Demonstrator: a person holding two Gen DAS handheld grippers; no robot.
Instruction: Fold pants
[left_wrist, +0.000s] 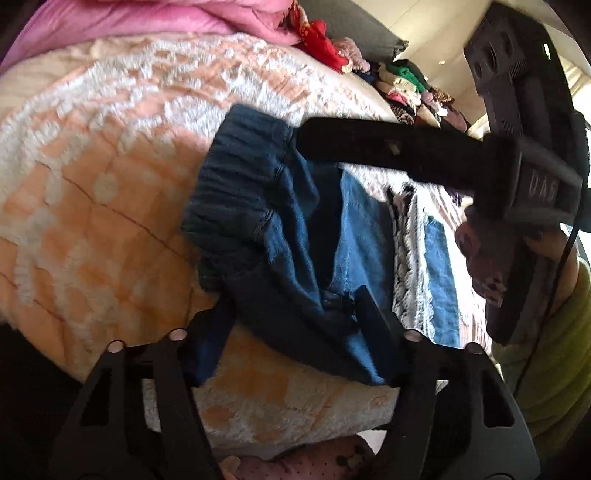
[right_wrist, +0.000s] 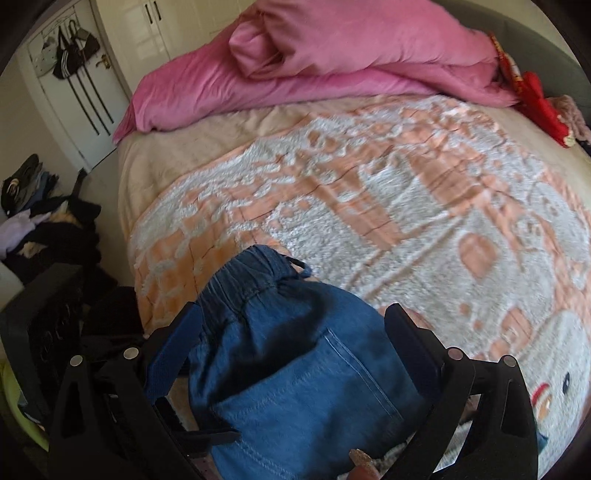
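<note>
Here the pants (right_wrist: 295, 369) lie between the spread right claw (right_wrist: 295, 332), waistband pointing away.

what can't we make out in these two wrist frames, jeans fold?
- Left wrist view: whether the left gripper pads press the jeans; denim bunches over the fingertips.
- Left wrist view: right gripper fingertips, blurred, one finger overlapping the waistband.
- Right wrist view: the jeans' legs, cut off by the bottom edge.
- Right wrist view: whether the right gripper touches the denim; blurred.
- Clothes pile: too small.
</note>
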